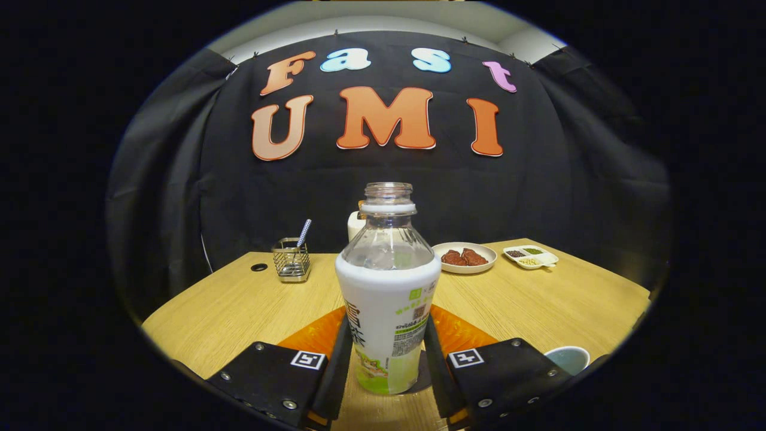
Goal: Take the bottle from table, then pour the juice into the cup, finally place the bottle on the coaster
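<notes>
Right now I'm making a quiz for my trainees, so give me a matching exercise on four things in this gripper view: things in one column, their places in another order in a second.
Things:
1. bottle
2. cup
3. wire basket
4. plate of red food

Places:
A. far side of the table, beyond the bottle to the left, with a checked handle sticking out
B. between the gripper fingers, upright, cap off
C. beside the right finger, near table edge
D. far side of the table, beyond the bottle to the right, next to a divided dish

Pairs: 1-B, 2-C, 3-A, 4-D

A cloth-walled recording booth — wooden table [239, 305] laid with food plate [465, 258], utensil rack [291, 261].
</notes>
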A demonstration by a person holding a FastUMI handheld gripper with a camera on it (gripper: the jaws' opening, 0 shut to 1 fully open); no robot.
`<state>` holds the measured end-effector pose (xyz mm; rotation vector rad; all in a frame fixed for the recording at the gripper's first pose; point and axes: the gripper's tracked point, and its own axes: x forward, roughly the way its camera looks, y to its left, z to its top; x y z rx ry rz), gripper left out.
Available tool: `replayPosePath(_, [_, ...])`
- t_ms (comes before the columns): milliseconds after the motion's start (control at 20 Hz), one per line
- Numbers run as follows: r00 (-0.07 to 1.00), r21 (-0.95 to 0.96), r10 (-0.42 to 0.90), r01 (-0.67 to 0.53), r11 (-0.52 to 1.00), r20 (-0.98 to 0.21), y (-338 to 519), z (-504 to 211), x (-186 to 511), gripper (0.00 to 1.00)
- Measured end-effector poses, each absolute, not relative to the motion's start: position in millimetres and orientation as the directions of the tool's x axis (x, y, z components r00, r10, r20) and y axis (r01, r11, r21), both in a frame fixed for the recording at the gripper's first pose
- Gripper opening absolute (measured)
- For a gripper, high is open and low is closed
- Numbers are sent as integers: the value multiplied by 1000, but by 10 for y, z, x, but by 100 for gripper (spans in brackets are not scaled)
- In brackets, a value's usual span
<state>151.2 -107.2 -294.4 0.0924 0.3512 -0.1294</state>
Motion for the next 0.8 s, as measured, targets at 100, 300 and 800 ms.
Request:
replayPosePath(100, [931,36,-126,147,988,-341,-1119,-2988,1591,60])
replayPosePath(300, [928,-10,-118,123,992,-354,-1107,-3153,1555,60])
replayPosePath(800, [927,17,-121,136,991,-354,-1071,-3112,1508,80])
